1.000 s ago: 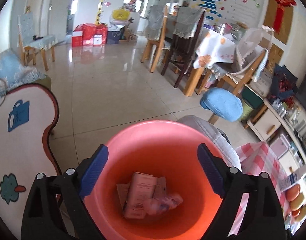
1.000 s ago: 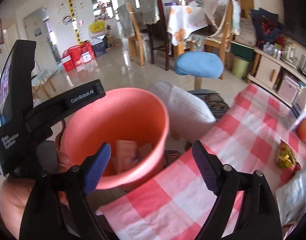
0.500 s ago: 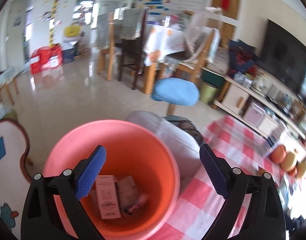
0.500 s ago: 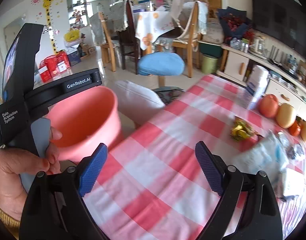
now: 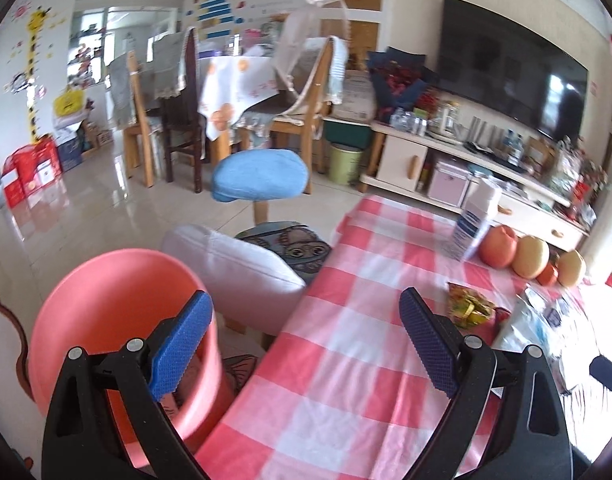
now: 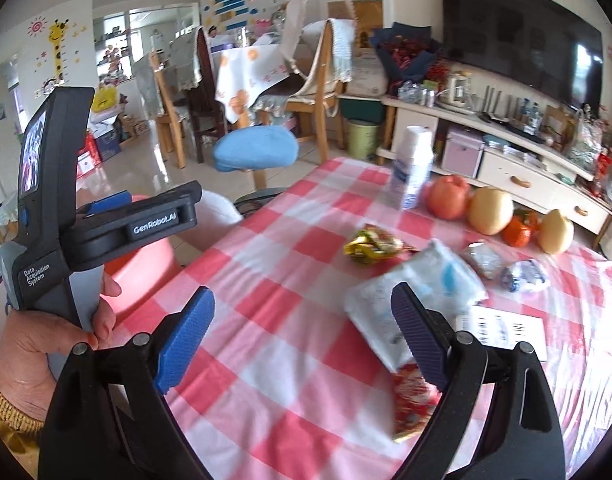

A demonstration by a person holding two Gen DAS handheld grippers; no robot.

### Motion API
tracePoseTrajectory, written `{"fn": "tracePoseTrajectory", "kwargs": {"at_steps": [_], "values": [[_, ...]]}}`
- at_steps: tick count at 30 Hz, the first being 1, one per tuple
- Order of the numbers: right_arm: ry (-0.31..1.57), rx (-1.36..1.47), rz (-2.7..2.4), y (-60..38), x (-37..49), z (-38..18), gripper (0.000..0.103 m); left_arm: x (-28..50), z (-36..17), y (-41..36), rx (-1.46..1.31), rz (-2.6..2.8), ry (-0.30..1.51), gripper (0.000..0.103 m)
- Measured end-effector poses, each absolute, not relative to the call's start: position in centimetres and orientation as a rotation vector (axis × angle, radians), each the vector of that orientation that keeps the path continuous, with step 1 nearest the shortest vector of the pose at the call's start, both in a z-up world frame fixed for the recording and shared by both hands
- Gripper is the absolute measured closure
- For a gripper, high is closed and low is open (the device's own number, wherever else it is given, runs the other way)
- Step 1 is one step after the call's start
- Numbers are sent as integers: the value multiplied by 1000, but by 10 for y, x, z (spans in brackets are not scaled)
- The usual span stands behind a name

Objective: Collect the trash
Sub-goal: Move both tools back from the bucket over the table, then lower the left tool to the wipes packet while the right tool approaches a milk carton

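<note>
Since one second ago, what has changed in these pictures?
Both grippers swung right, away from the pink plastic bucket toward the red-checked tablecloth. The right gripper now faces a white plastic bag and a yellow crumpled wrapper. Both stayed open and empty; the left gripper grasped nothing.

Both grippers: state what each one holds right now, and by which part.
Nothing is held. The left gripper and the right gripper both have their jaws wide apart and empty above the checked tablecloth; the wrappers lie ungrasped.
</note>
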State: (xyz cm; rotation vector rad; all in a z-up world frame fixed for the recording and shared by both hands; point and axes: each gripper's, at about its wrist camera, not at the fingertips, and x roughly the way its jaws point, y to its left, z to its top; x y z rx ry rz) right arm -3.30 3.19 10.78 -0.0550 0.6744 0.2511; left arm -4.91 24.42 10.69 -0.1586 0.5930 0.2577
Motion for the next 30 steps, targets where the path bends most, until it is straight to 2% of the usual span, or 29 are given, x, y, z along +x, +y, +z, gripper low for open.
{"fn": "tracePoseTrajectory", "kwargs": {"at_steps": [30], "values": [[669,-8,85,-86,-42,81,12,-23,88,132,9,19,646,9]]}}
